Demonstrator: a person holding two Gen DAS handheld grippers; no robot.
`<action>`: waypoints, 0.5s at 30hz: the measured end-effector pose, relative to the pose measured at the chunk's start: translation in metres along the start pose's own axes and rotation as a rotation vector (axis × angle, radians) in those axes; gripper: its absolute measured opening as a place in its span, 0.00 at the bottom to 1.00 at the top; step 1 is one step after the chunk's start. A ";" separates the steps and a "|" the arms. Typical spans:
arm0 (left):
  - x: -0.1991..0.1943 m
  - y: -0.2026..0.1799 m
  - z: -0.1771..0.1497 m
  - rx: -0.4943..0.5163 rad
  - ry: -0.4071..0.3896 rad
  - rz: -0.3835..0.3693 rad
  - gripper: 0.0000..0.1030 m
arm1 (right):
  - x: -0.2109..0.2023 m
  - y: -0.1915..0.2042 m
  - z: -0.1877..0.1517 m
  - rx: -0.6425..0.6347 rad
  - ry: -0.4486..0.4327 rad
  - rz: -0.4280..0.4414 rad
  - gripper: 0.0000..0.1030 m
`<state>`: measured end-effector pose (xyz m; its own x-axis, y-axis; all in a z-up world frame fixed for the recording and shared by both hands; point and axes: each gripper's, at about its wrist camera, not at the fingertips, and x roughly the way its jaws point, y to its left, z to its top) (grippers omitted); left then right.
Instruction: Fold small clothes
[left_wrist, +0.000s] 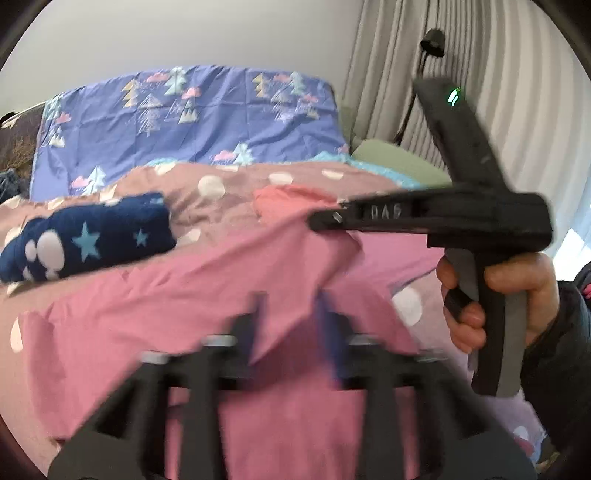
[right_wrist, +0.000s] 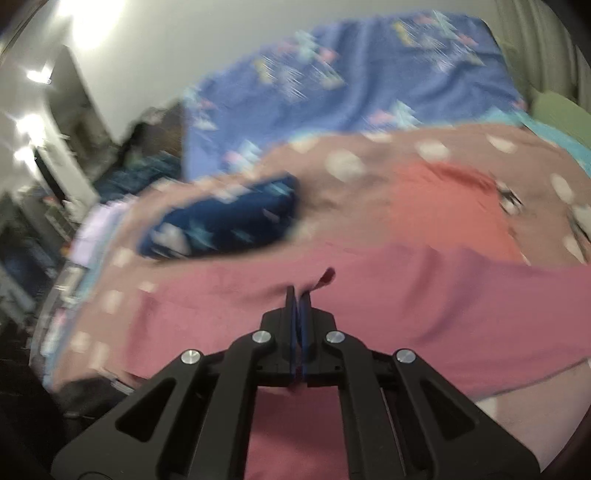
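Note:
A pink garment (left_wrist: 207, 295) lies spread over the dotted bedcover, and it also shows in the right wrist view (right_wrist: 424, 295). My left gripper (left_wrist: 291, 306) is blurred, its fingers a little apart with a fold of the pink cloth between them. My right gripper (right_wrist: 298, 295) is shut on an edge of the pink garment; in the left wrist view it (left_wrist: 328, 218) is held by a hand and pinches the cloth's raised far edge. A folded navy star-print garment (left_wrist: 92, 236) lies to the left, and shows too in the right wrist view (right_wrist: 225, 225). A coral garment (right_wrist: 450, 206) lies behind the pink one.
The brown bedcover with white dots (left_wrist: 229, 184) covers the bed. A blue tree-print sheet (left_wrist: 192, 114) lies behind it near the wall. Grey curtains (left_wrist: 480, 55) hang at the right. Room clutter (right_wrist: 44, 206) stands beyond the bed's left edge.

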<state>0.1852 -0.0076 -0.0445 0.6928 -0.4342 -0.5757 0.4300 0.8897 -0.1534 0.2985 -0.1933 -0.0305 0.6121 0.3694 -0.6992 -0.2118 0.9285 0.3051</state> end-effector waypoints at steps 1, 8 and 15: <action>0.002 0.003 -0.009 -0.008 0.014 0.021 0.46 | 0.009 -0.013 -0.008 0.026 0.038 -0.024 0.16; -0.036 0.071 -0.052 -0.089 0.048 0.249 0.56 | 0.001 -0.042 -0.050 0.056 0.071 0.006 0.32; -0.092 0.165 -0.095 -0.322 0.046 0.437 0.60 | 0.025 -0.031 -0.066 -0.049 0.155 -0.093 0.02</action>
<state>0.1374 0.1928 -0.0927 0.7384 -0.0143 -0.6742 -0.0965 0.9872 -0.1267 0.2701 -0.2104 -0.1005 0.5067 0.2794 -0.8156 -0.1986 0.9584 0.2050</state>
